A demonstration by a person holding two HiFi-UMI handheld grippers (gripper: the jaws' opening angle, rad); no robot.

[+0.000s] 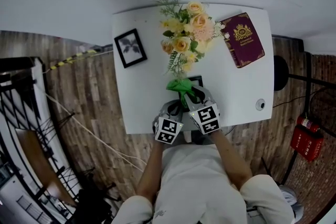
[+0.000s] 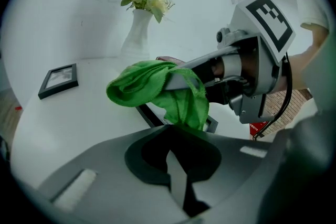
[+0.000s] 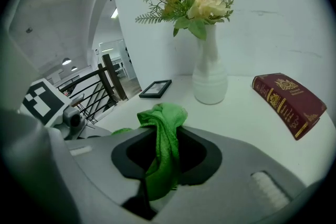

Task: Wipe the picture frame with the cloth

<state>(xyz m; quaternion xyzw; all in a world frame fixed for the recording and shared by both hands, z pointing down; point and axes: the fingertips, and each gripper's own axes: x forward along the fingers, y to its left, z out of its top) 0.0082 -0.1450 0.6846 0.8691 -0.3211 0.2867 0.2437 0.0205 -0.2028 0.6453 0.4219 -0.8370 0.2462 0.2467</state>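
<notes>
At the table's near edge stands a small black picture frame (image 1: pixel 197 80), its dark edge (image 2: pixel 150 115) showing behind the cloth in the left gripper view. My left gripper (image 1: pixel 175 106) (image 2: pixel 176 170) is shut on a thin pale part of that frame. The bright green cloth (image 1: pixel 179 85) (image 2: pixel 152 89) (image 3: pixel 164 134) is bunched against the frame. It hangs from my right gripper (image 1: pixel 192 96) (image 2: pixel 181 80) (image 3: pixel 157 178), which is shut on it. The cloth hides most of the frame's face.
A second black picture frame (image 1: pixel 130 48) (image 2: pixel 59 80) (image 3: pixel 155 88) lies at the table's back left. A white vase of flowers (image 1: pixel 186 34) (image 3: pixel 209 78) stands mid-table, with a dark red book (image 1: pixel 242 39) (image 3: pixel 287 102) to the right. A red fire extinguisher (image 1: pixel 307 139) is on the floor.
</notes>
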